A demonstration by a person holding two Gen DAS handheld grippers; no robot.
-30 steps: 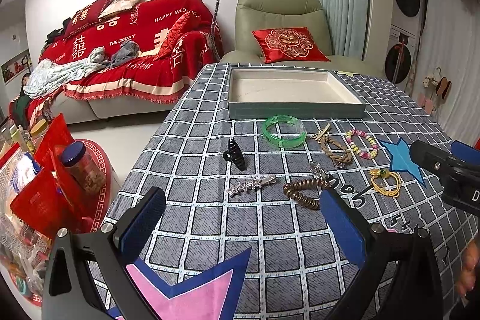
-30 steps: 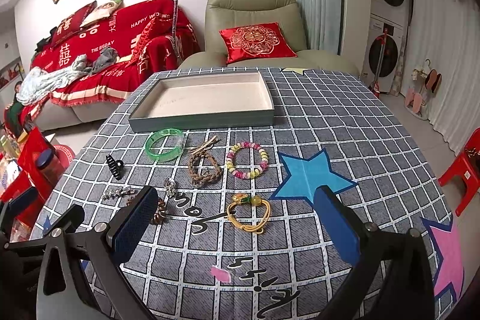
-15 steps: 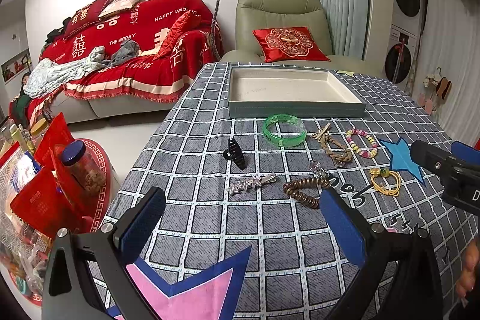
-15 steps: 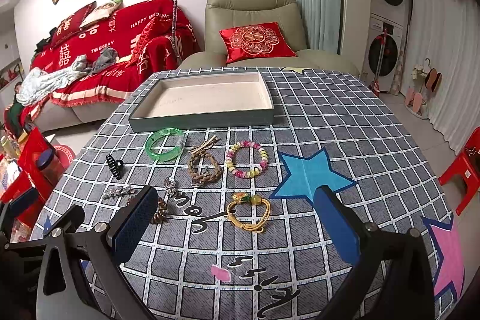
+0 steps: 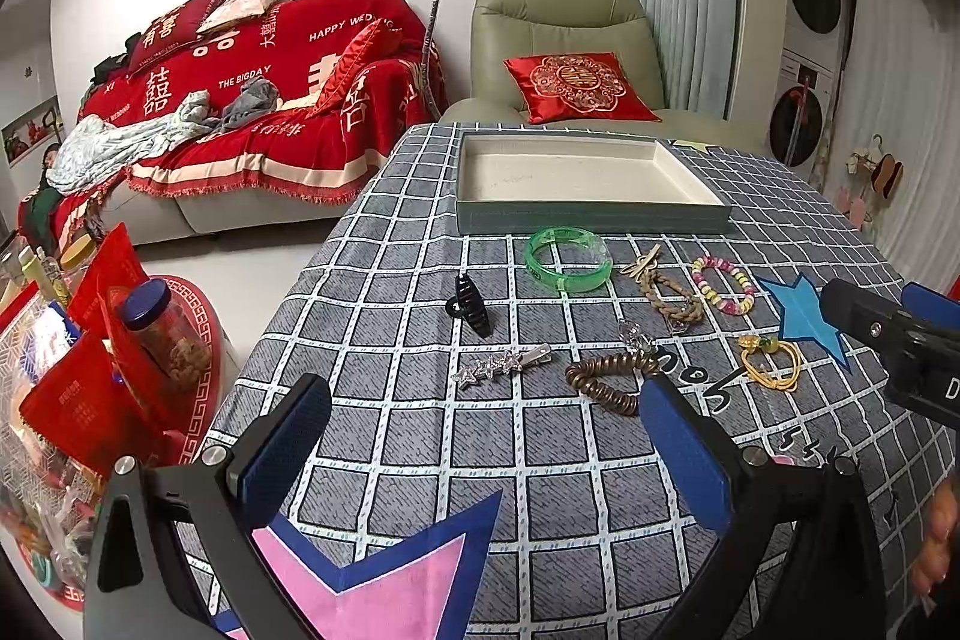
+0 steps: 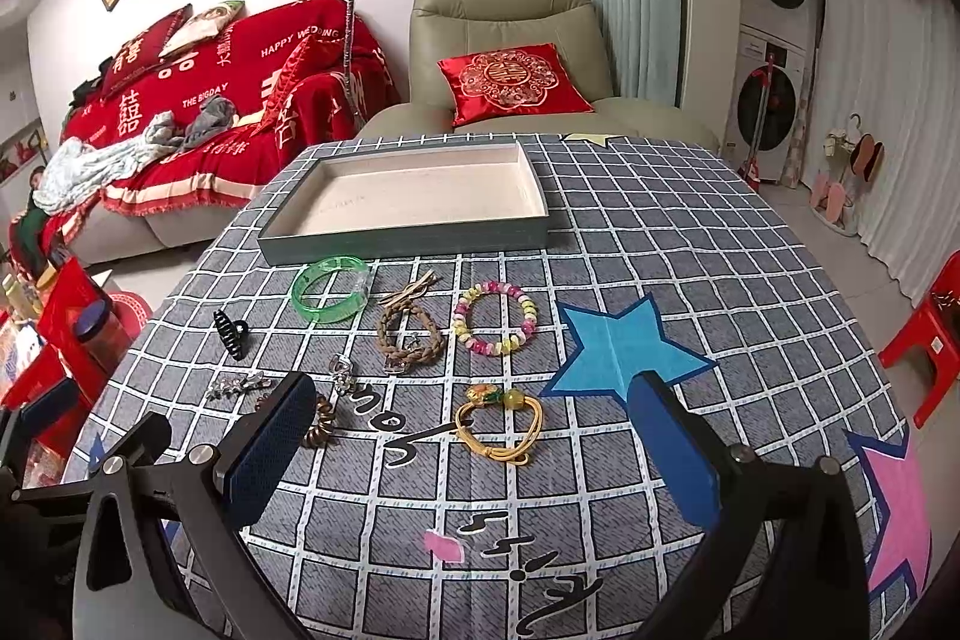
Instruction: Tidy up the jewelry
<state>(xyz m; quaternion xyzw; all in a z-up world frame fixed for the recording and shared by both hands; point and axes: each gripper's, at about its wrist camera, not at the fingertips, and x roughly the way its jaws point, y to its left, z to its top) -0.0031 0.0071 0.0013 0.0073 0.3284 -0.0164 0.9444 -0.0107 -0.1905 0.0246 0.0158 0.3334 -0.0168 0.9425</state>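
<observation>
Both wrist views look forward and down over the table (image 5: 420, 436) from its near edge, sharing the tray (image 6: 408, 241).

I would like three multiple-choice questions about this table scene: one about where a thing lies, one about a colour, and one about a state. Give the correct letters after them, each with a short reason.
1. Where does the green bangle lie?
A. inside the tray
B. on the cloth just in front of the tray
C. on the blue star

2. What colour is the hair claw clip?
A. black
B. red
C. white

3. In what state is the tray?
A. full of jewelry
B. covered by a lid
C. empty

Answers:
1 B: the bangle rests on the checked cloth beside the tray's near wall.
2 A: the clip is dark black against the grey cloth.
3 C: only the tray's pale bare floor shows, and all pieces lie outside it.
</observation>
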